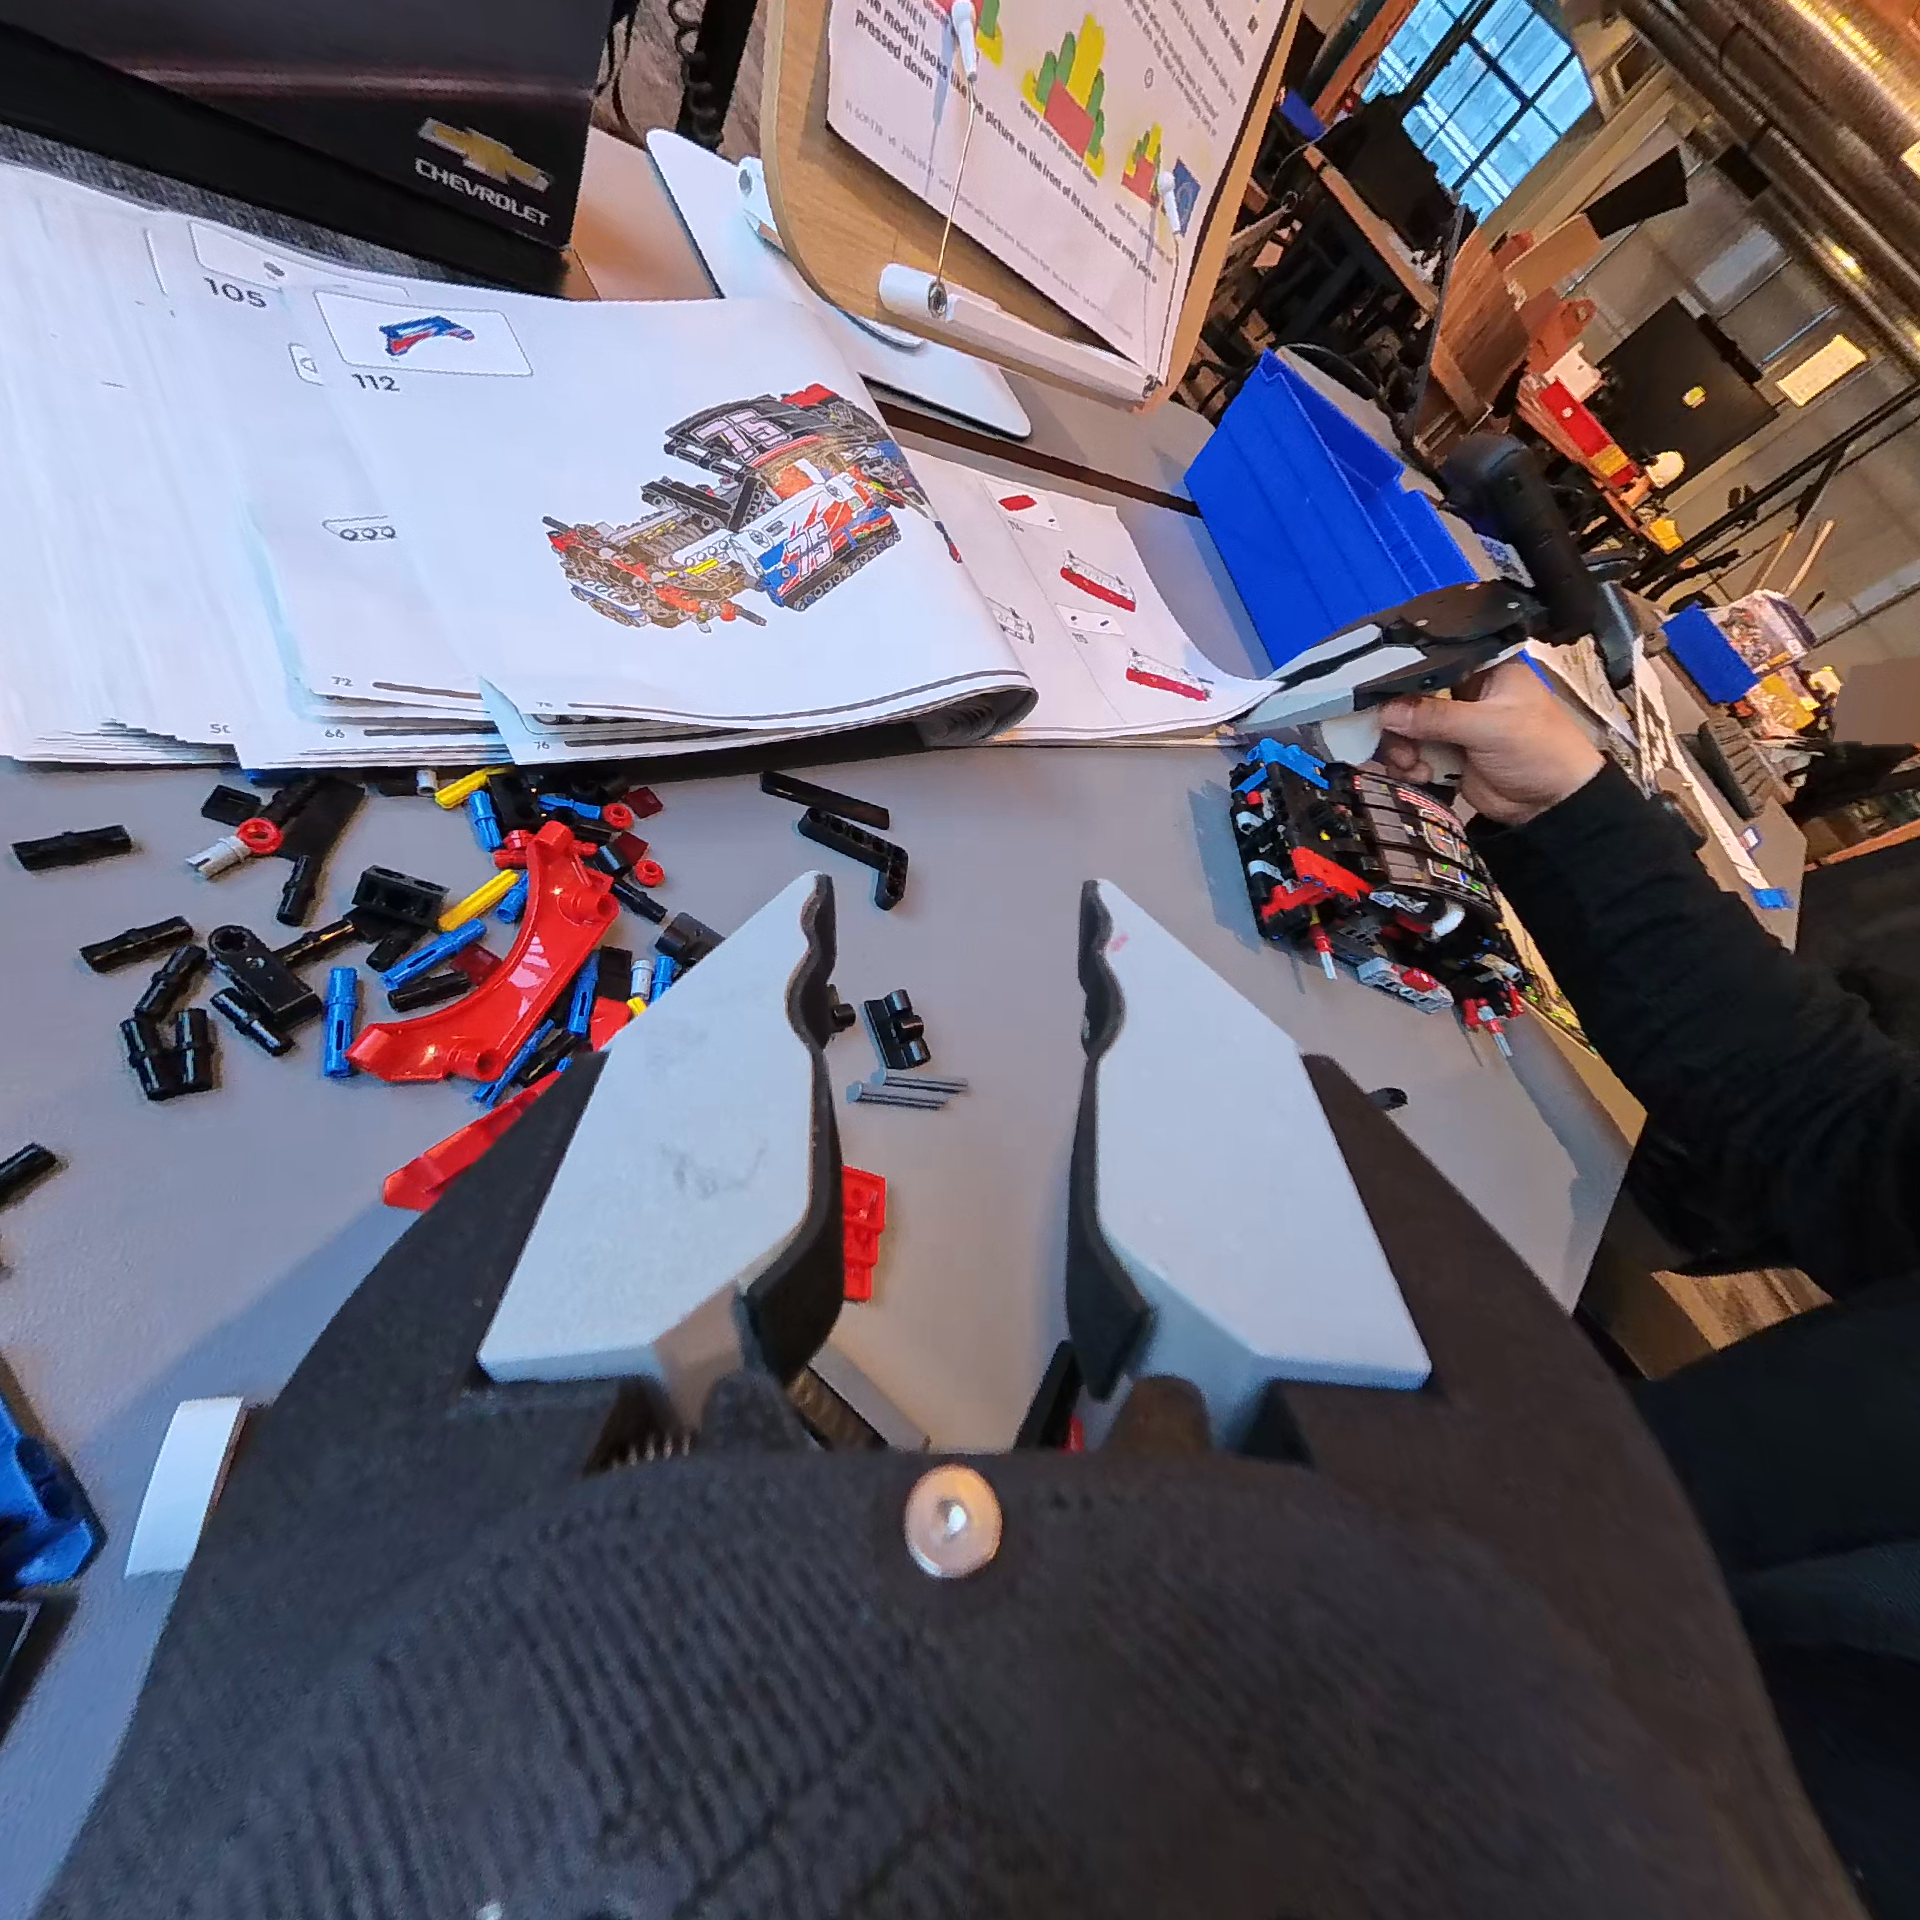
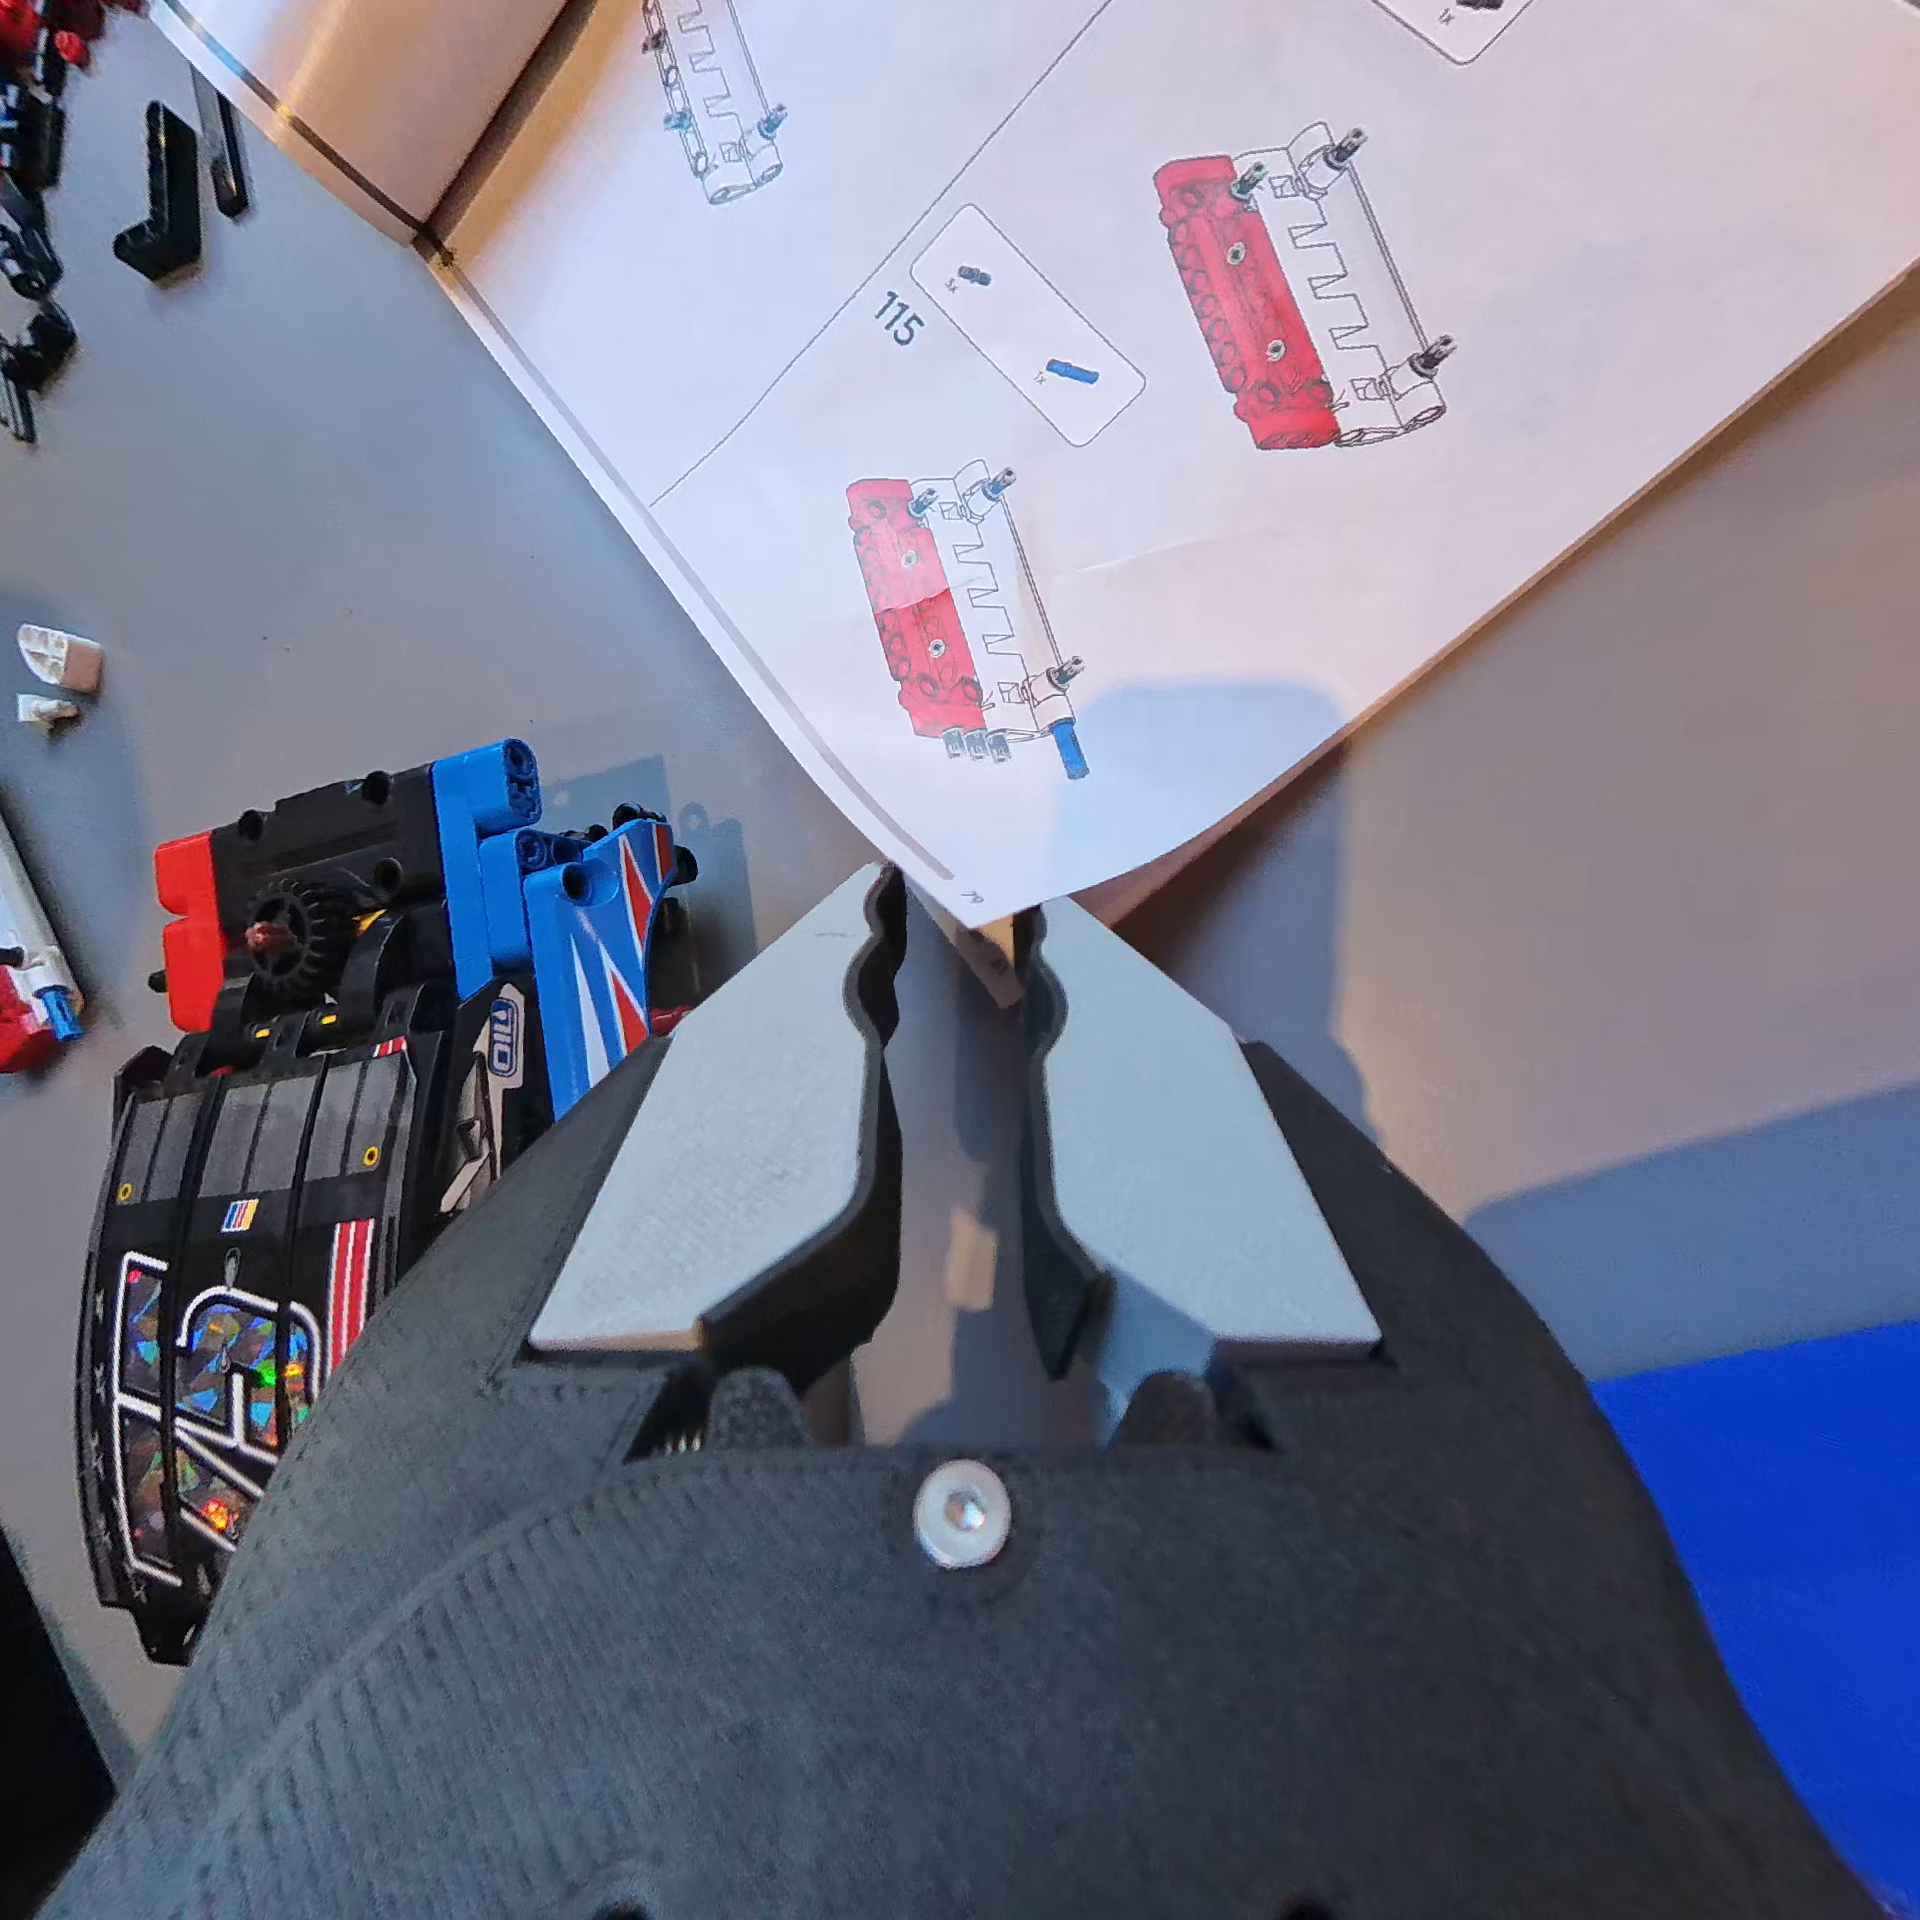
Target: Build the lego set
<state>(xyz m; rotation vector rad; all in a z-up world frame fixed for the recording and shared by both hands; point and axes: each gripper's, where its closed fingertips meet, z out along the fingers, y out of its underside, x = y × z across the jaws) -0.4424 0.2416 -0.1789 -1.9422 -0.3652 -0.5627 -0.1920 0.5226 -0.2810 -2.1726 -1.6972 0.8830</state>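
My left gripper point(image 1: 956, 914) is open and empty, held above the grey table point(image 1: 1039, 810). Left of it lie several loose black, blue, yellow and red pieces, with a red curved panel point(image 1: 499, 977) among them. A small red piece point(image 1: 862, 1226) lies under its left finger. The open instruction booklet point(image 1: 727, 499) lies beyond. The part-built car point(image 1: 1371, 883) stands at the right, and shows close up in the right wrist view point(image 2: 312, 1195). My right gripper point(image 2: 961, 914) is narrowly open, with the corner of a raised booklet page point(image 2: 1143, 416) between its tips; it also shows in the left wrist view point(image 1: 1278, 707).
A blue bin point(image 1: 1320, 520) stands behind the booklet, and its blue also shows at the lower right of the right wrist view point(image 2: 1787, 1558). A stand with a printed sheet point(image 1: 1039, 156) and a black box point(image 1: 312, 104) are at the back. A black L-beam point(image 2: 166, 197) and small white pieces point(image 2: 62, 655) lie near the car. The left gripper's tips are roughly 40 cm from the right gripper's. The small red piece point(image 1: 862, 1226) is closer to my left gripper, around 11 cm from its tips; the right tips are 40 cm off.
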